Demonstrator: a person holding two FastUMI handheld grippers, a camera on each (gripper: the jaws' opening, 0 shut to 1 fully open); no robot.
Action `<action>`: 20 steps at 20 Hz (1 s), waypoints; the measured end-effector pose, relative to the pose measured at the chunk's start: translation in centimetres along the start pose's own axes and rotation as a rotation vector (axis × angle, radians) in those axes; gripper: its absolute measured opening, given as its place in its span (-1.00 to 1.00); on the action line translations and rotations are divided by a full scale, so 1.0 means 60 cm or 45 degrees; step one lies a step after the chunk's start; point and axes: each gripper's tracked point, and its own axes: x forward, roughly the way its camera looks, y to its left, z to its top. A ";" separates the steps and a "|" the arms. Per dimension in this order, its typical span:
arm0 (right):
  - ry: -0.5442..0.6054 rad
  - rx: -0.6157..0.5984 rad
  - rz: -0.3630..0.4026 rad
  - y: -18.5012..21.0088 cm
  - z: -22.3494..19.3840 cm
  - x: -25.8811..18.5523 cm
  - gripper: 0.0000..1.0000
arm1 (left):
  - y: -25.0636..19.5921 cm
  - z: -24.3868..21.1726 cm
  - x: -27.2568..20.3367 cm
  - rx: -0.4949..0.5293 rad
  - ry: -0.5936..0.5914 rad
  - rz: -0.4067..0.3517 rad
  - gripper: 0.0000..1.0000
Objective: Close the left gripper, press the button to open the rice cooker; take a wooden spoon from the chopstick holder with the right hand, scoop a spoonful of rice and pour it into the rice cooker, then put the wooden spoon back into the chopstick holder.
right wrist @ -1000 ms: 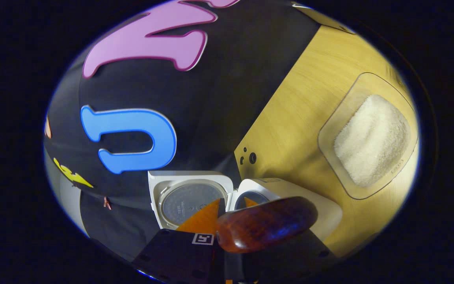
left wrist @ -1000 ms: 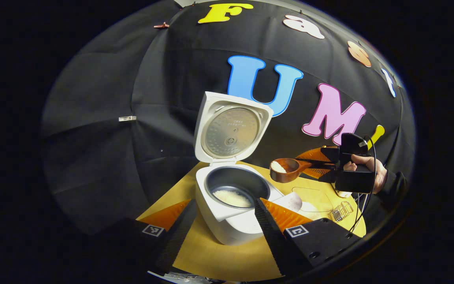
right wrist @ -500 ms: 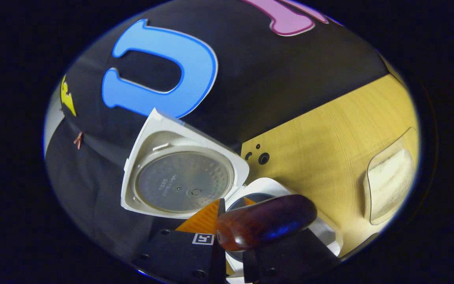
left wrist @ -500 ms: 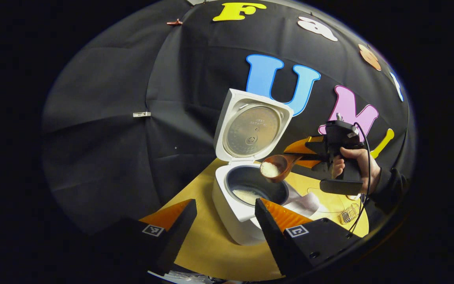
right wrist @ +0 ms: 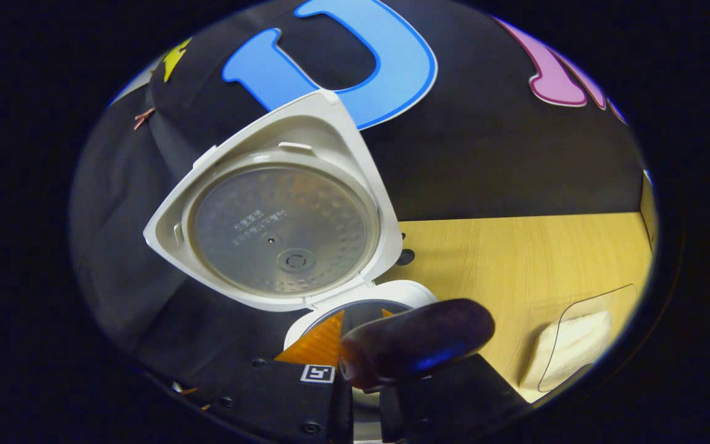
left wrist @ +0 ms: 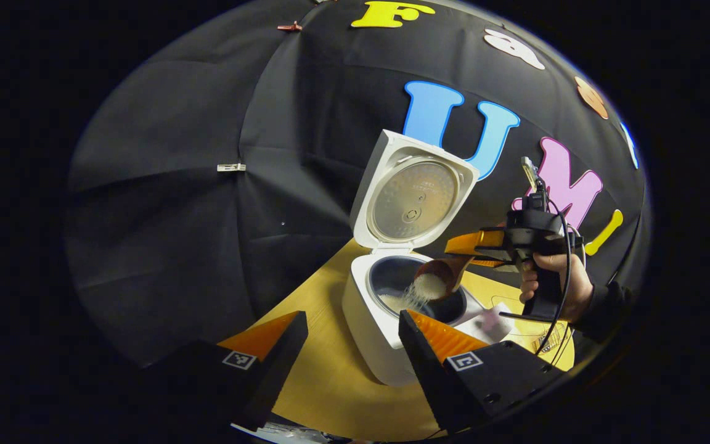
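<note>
Tipping rice from the wooden spoon into the rice cooker.

My left gripper waited nearest, fingers spread and empty; beyond it my right gripper clamped the spoon handle, its bowl tilted over the inner pot. I judged a slow roll kept grains inside, clear of the upright lid.

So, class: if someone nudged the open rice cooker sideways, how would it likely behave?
The rice cooker probably slides, since its squat base sits flat on the table. Its raised lid may wobble or swing shut.
</note>
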 end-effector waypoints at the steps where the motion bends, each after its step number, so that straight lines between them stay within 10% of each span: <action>1: -0.013 -0.057 -0.004 0.002 -0.003 -0.002 -0.82 | 0.002 -0.003 0.003 -0.005 0.006 0.003 0.92; 13: -0.107 -0.757 0.091 0.072 -0.041 -0.009 -0.58 | 0.012 -0.012 0.022 -0.055 0.007 0.000 0.92; 20: -0.007 -0.851 0.190 0.115 -0.098 -0.021 -0.58 | 0.027 -0.013 0.020 -0.090 -0.004 0.024 0.92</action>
